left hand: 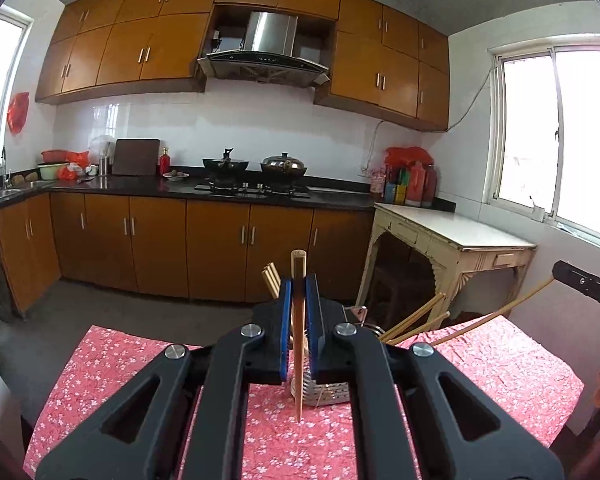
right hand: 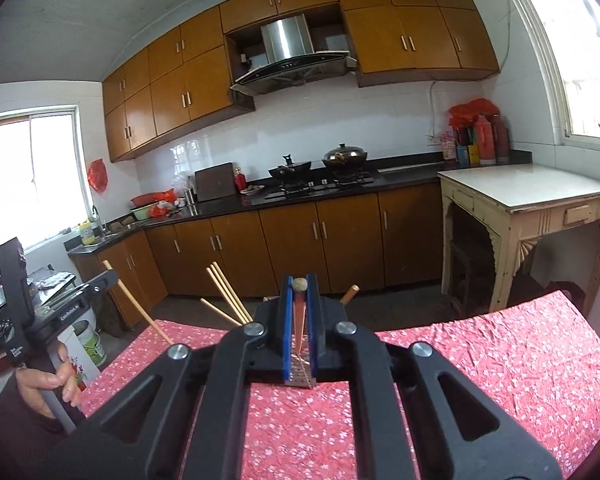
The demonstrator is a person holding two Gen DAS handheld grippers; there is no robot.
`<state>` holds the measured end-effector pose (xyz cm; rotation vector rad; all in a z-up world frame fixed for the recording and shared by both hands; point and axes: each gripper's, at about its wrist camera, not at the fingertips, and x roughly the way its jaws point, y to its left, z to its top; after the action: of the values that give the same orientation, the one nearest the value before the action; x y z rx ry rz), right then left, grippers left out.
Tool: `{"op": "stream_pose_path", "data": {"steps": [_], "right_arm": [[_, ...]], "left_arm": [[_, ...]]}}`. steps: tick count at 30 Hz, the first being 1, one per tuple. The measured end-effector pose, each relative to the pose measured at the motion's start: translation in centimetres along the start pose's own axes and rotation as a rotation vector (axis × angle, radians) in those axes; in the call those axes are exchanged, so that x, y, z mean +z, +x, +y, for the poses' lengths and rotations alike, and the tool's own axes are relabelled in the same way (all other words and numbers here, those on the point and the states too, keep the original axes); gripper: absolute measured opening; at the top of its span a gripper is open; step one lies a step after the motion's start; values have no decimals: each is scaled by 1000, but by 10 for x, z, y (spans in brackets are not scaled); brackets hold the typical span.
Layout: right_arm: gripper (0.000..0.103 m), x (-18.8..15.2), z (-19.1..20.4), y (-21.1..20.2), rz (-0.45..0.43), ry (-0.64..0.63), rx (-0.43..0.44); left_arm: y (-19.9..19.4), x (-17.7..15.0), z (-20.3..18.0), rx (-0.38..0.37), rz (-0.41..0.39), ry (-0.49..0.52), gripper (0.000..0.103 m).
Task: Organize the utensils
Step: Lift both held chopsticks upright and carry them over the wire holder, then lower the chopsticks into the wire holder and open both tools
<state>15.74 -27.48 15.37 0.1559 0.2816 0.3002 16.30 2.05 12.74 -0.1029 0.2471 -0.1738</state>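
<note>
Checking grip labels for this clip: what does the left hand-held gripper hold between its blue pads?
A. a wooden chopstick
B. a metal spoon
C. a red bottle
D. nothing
A: in the left wrist view, a slim light-brown wooden chopstick stands upright, clamped in the left hand-held gripper, above the pink floral tablecloth.

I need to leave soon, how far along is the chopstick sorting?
Several chopsticks already stand in the metal holder. In hand: the left gripper and right gripper are each shut on one chopstick. Left: dropping both in.
</note>
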Motion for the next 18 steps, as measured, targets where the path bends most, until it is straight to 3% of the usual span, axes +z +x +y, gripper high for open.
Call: {"op": "stream_pose_path", "data": {"steps": [10,18], "right_arm": [[7,28,15,26,-17,-16,-9],[7,41,7,74,64,0,-7]], "left_arm": [[8,33,-12,-22,-65,-24,7],[40,62,-25,0,-121,-25,7]]}}
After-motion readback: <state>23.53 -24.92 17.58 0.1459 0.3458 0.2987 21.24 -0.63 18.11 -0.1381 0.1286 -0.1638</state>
